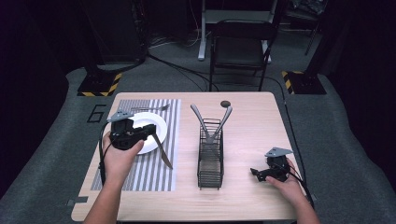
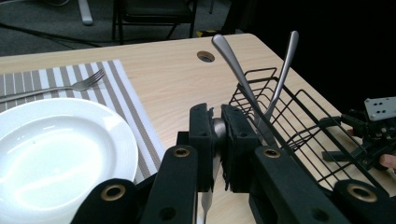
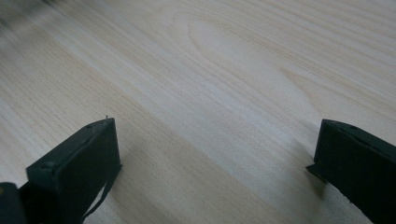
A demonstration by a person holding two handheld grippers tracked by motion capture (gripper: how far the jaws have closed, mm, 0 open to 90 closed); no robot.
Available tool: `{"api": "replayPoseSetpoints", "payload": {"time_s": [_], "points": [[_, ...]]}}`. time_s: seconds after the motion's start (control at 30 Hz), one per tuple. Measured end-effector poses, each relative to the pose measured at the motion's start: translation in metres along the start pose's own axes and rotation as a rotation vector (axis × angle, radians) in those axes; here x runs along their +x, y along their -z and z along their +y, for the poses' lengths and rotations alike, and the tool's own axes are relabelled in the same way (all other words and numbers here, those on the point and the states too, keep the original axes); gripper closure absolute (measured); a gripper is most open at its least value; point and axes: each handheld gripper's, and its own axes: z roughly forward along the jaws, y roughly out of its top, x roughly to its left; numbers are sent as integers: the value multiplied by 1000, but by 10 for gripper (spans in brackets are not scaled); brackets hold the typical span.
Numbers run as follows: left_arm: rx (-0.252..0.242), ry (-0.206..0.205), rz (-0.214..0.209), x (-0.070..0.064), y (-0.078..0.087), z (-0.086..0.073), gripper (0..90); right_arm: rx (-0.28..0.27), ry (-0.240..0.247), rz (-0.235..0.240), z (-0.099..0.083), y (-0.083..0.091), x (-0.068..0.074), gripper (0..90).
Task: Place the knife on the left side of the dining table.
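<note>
The knife (image 1: 162, 150) is clamped by its handle end between the fingers (image 2: 204, 135) of the left gripper (image 1: 148, 131), which are closed tight on it. Its blade hangs down and toward the near right, over the striped placemat (image 1: 154, 172) just right of the white plate (image 1: 156, 122). That low, slanted hold suggests the knife is being brought to rest beside the plate as part of a place setting, edge parallel to the mat's stripes.

A fork (image 1: 149, 108) lies on the mat at the far side of the plate. In the middle of the desk (image 1: 252, 196) stands a black wire caddy (image 1: 210, 163) with 2 more utensils (image 1: 211, 122) leaning out of it, handles crossed; likely the source of the cutlery.

The right gripper (image 1: 256, 173) rests at the near right of the desk, well apart from the caddy, its fingers (image 3: 74, 172) spread wide with nothing between them, apparently waiting.

In the left gripper view the fingers hide most of the knife, with a sliver of metal showing between them and below. The working ends of the 2 caddy utensils are hidden inside the wire, so what they are cannot be told.
</note>
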Motion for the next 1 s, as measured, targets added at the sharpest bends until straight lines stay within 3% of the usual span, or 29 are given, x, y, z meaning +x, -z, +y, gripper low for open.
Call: {"api": "replayPoseSetpoints", "payload": {"time_s": [0.53,1.0], "points": [[-29,51,39,18,-4,-10,837,0,0,0,0,0,0,0],[-62,101,44,30,-7,-16,837,0,0,0,0,0,0,0]]}}
